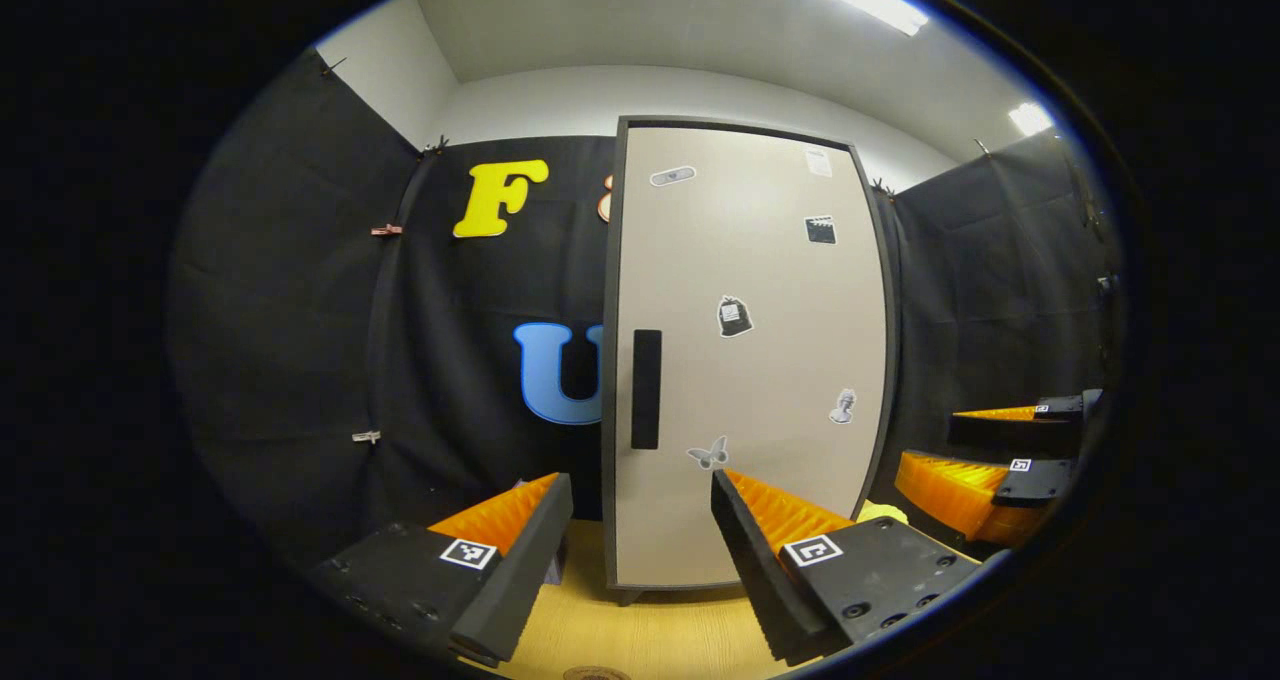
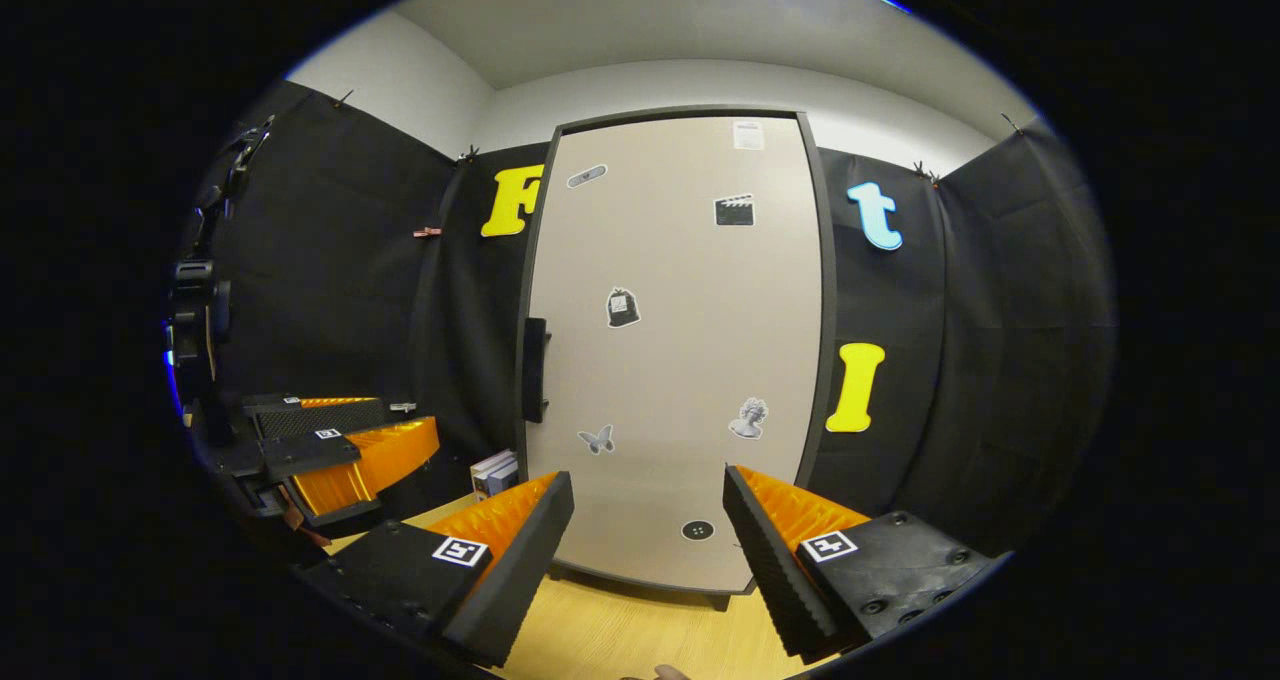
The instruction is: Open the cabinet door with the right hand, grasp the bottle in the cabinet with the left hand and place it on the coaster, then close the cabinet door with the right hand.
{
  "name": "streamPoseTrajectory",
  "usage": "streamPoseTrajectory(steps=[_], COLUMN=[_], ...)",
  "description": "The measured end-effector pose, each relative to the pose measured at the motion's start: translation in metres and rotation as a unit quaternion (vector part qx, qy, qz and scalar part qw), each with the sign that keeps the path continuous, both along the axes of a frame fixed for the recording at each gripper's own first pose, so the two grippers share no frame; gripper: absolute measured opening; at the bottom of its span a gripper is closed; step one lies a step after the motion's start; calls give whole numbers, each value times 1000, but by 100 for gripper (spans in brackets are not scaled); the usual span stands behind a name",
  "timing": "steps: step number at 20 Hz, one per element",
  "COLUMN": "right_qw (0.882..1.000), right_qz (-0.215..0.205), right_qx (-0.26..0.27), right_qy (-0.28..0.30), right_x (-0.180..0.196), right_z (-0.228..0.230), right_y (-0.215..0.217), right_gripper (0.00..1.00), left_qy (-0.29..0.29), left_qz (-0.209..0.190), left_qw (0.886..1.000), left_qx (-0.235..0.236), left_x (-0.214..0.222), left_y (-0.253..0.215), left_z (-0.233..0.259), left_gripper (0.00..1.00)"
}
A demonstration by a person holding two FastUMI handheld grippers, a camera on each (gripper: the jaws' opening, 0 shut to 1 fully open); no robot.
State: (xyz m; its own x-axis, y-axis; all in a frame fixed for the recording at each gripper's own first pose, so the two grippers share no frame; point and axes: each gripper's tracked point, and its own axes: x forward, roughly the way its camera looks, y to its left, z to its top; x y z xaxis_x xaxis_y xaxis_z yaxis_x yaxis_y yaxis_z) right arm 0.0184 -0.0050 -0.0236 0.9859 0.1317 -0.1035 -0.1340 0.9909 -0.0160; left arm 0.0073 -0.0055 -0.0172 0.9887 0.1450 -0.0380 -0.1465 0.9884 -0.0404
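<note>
The left gripper (image 1: pixel 640 550) is hanging wide open and empty before the closed cabinet door (image 1: pixel 745 360). The right gripper (image 2: pixel 648 545) is gaping wide too, facing that door, whose dark handle (image 2: pixel 534 370) is sitting at its left edge above the wooden surface (image 2: pixel 620 640).

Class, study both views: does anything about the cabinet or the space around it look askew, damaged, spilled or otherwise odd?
Nothing stands out. The cabinet door sits shut and flush in its frame, its handle intact, with only stickers on it. The wooden table shows no spills. Both hand-held grippers, left and right, are open and empty.
</note>
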Motion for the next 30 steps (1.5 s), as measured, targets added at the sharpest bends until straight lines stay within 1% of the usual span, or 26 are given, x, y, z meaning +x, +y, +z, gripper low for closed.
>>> streamPoseTrajectory(steps=[1,3,5,7,12,16,17,21,25,28,30], right_qw=[1000,1000,1000,1000,1000,999,999,998,995,993,991], right_qz=[8,14,5,0,3,-20,-28,-51,-85,-106,-116], right_qx=[0,1,3,2,0,10,6,0,-1,-3,-7], right_qy=[6,14,3,-8,-31,-39,-41,-44,-51,-54,-60], right_x=[1,7,16,30,73,118,131,163,190,207,218], right_z=[-3,-5,1,4,10,10,9,2,-1,-3,-2], right_y=[3,12,25,48,118,151,157,170,168,162,161], right_gripper=[97,97,98,98,97,96,96,96,95,92,87], left_qy=[0,0,7,9,8,17,19,24,27,32,35], left_qz=[10,9,1,-2,-8,-13,-15,-15,-10,-2,4], left_qw=[1000,1000,1000,1000,1000,999,999,999,999,999,999], left_qx=[-2,-6,-1,11,22,28,27,26,24,15,11], left_x=[-1,-2,0,0,3,0,-2,-7,-10,-14,-16], left_y=[4,10,26,52,114,154,161,187,205,218,226], left_z=[0,-1,-3,-4,-7,-13,-14,-20,-27,-34,-37], left_gripper=[89,89,89,89,89,89,89,89,89,89,89])
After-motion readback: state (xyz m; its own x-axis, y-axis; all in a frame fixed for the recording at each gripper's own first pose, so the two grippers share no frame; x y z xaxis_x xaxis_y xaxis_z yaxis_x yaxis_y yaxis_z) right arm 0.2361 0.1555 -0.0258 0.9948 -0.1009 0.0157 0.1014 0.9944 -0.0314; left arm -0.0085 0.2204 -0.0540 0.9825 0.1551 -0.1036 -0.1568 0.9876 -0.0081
